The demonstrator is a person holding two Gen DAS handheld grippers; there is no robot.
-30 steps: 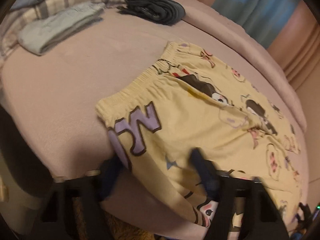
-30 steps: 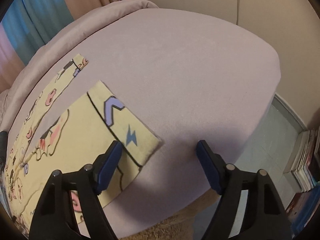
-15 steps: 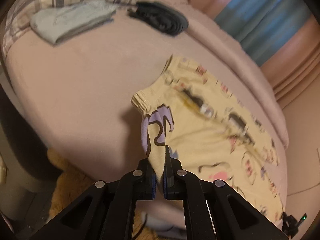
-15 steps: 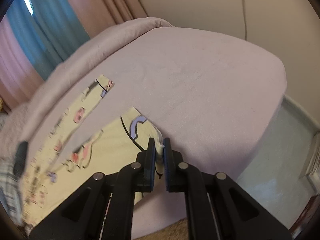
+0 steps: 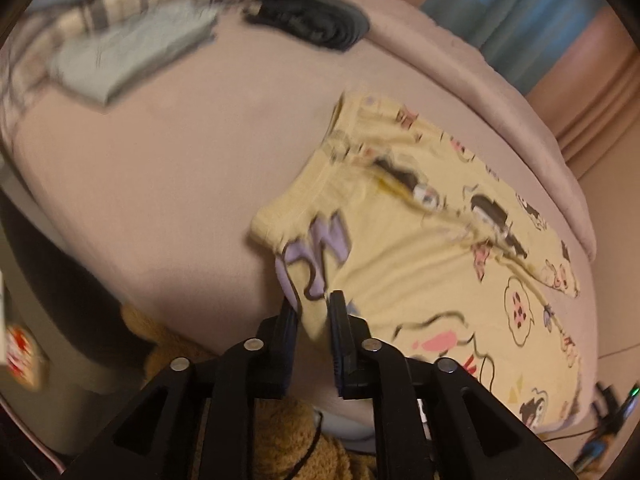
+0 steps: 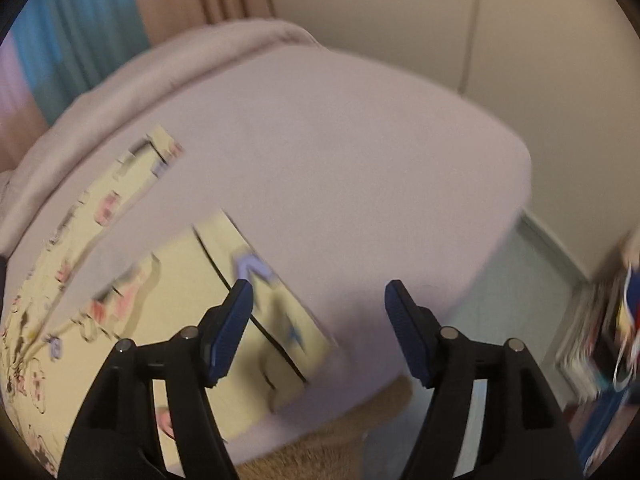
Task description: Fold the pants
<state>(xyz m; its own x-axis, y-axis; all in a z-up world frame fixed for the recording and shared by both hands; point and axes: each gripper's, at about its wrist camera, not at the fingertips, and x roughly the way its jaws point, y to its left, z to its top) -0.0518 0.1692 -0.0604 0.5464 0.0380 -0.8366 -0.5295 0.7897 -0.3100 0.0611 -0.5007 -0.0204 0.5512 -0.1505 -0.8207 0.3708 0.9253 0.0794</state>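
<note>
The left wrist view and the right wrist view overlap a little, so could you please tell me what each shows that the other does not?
Only the left wrist view shows the waistband, a folded grey cloth, a dark garment and the left tool with fabric between its fingers. Only the right wrist view shows the pant leg hem, the wall and the wide-open right tool. Both show the yellow pants, bed and curtains.
</note>
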